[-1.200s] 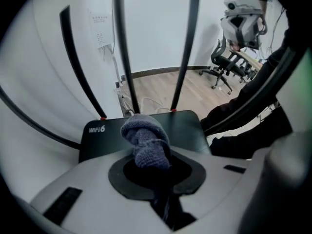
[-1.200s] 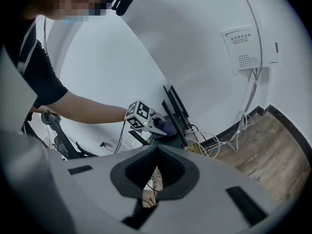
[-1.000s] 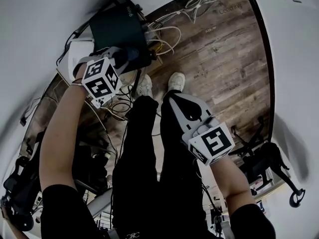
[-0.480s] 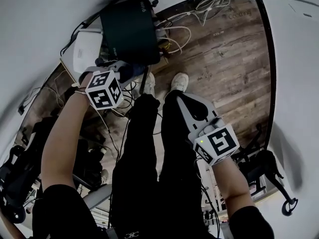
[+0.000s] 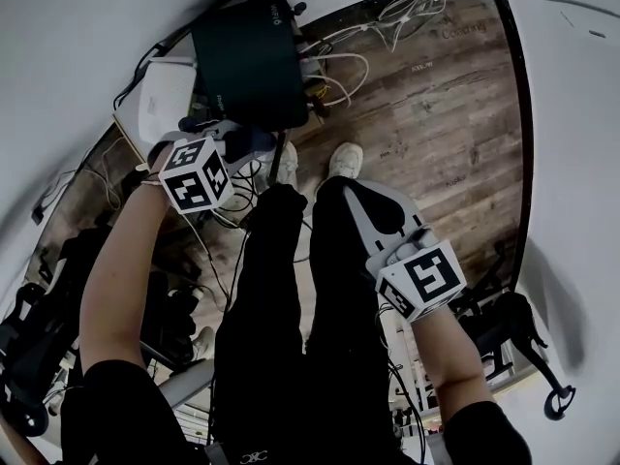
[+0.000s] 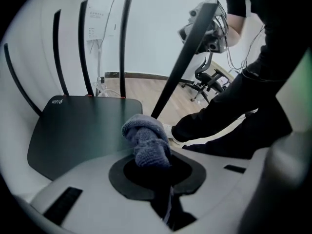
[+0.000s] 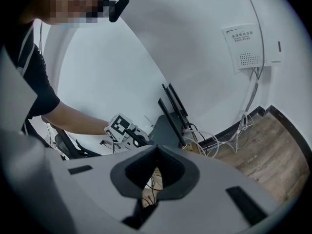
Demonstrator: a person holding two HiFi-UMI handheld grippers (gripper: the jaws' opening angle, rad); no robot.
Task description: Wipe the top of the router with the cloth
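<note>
The black router (image 5: 247,61) stands by the white wall with several upright antennas (image 6: 87,48); its flat dark top (image 6: 83,130) fills the left of the left gripper view. My left gripper (image 6: 148,156) is shut on a bunched blue-grey cloth (image 6: 146,139), which lies at the near right edge of the router's top. In the head view the left gripper (image 5: 242,145) sits just in front of the router. My right gripper (image 5: 373,206) hangs lower, over the person's legs, shut with nothing in it. The right gripper view shows the router (image 7: 165,126) from a distance.
A white box-shaped device (image 5: 165,100) sits left of the router. Loose white cables (image 5: 387,13) trail over the wooden floor (image 5: 446,114) behind it. The person's shoes (image 5: 341,158) stand close below. A black office chair (image 5: 523,327) is at the lower right.
The left gripper with the cloth has drawn back a little, from over the router's top to its near edge. The right gripper has hardly moved.
</note>
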